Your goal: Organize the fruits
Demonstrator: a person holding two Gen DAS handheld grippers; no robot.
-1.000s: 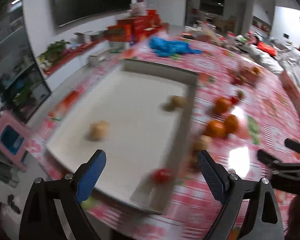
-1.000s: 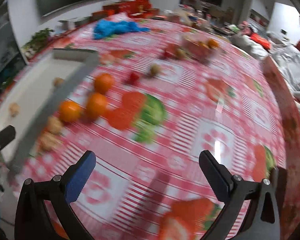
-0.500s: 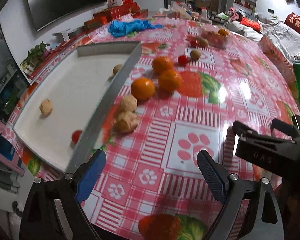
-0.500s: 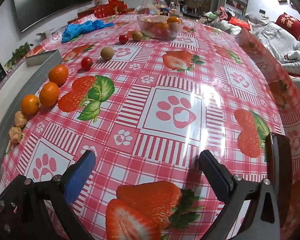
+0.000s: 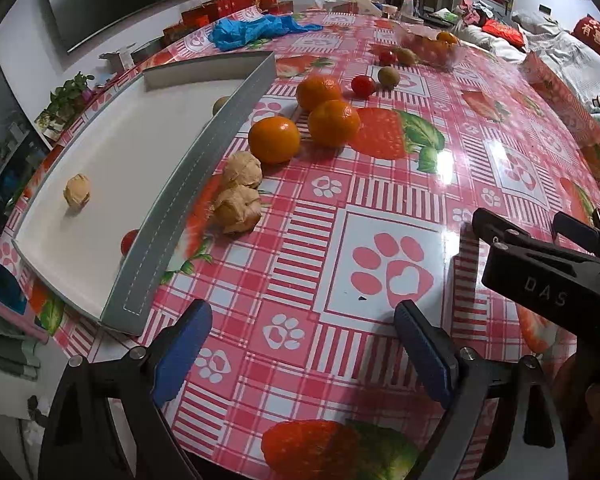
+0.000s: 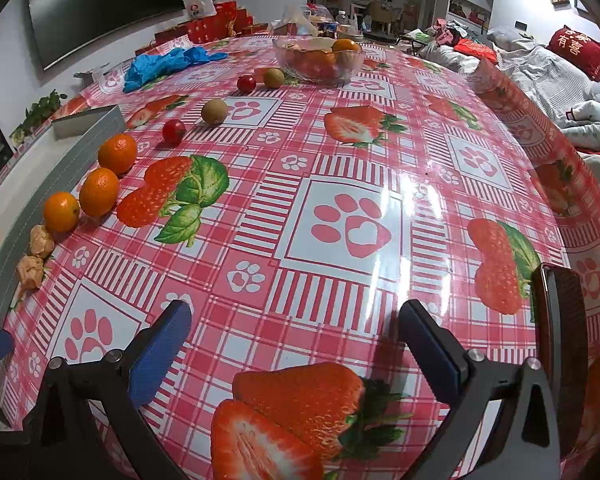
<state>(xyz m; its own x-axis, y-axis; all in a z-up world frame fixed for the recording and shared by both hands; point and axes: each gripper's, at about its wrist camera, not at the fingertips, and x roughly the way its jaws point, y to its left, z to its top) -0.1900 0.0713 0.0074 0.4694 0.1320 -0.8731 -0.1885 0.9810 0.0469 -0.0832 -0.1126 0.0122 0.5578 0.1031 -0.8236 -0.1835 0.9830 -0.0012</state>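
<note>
Both tools tilt steeply down over the tablecloth point(image 6: 356, 224). The left gripper point(image 5: 302, 344) has its blue-padded jaws spread wide with nothing between them, and so does the right gripper point(image 6: 296, 340); seen from the left, the right one's black body reads "DAS". Three oranges point(image 5: 274, 139) and two tan papery fruits point(image 5: 238, 208) sit in a row just beside the grey tray point(image 5: 204, 168), which holds another tan fruit point(image 5: 77, 195). A glass bowl point(image 6: 318, 58) of fruit stands far off. A red cushion point(image 6: 576, 50) bears Chinese characters.
</note>
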